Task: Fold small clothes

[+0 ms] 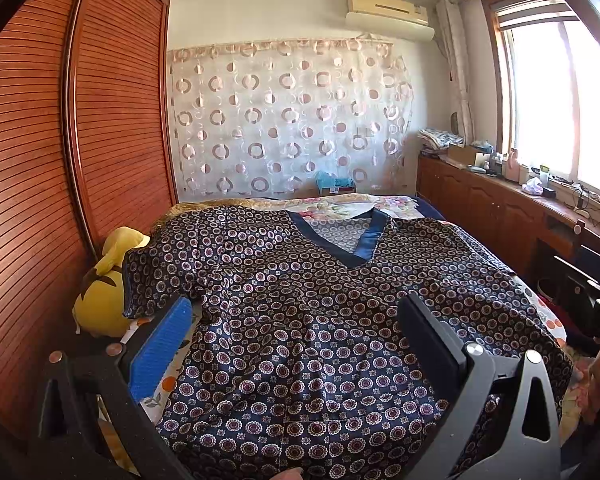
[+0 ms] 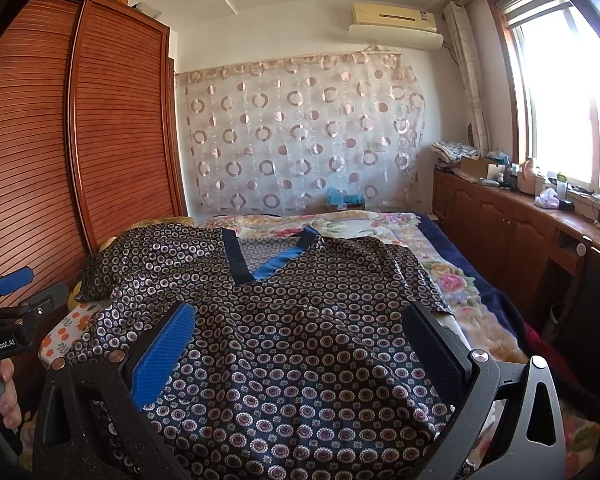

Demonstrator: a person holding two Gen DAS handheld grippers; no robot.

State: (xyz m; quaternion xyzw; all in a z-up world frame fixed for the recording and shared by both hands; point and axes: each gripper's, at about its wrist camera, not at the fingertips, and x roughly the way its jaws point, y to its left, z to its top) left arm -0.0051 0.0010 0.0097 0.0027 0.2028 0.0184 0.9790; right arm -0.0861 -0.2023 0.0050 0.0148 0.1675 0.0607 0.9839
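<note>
Spread wide apart, the fingers of the left gripper are seen over the lower half of a dark patterned shirt, with nothing held between them; one finger carries a blue ribbed pad, the other a black one. The right gripper is likewise held with its fingers wide apart and nothing between them, above the same shirt.

The shirt is laid face up on a bed, its blue V-neck trim pointed away from the cameras toward the far wall. One short sleeve is spread toward the wardrobe side — it lies just beside a yellow plush toy at the bed's edge. The other sleeve is stretched out over a floral blanket. Some wrinkles are visible across the chest and hem.

In the right wrist view, the left gripper's body is seen at the left edge, held by a hand. A slatted wooden wardrobe is stood along the left of the bed, a circle-patterned curtain is hung on the far wall, and a low cabinet cluttered with small items is set beneath the window.
</note>
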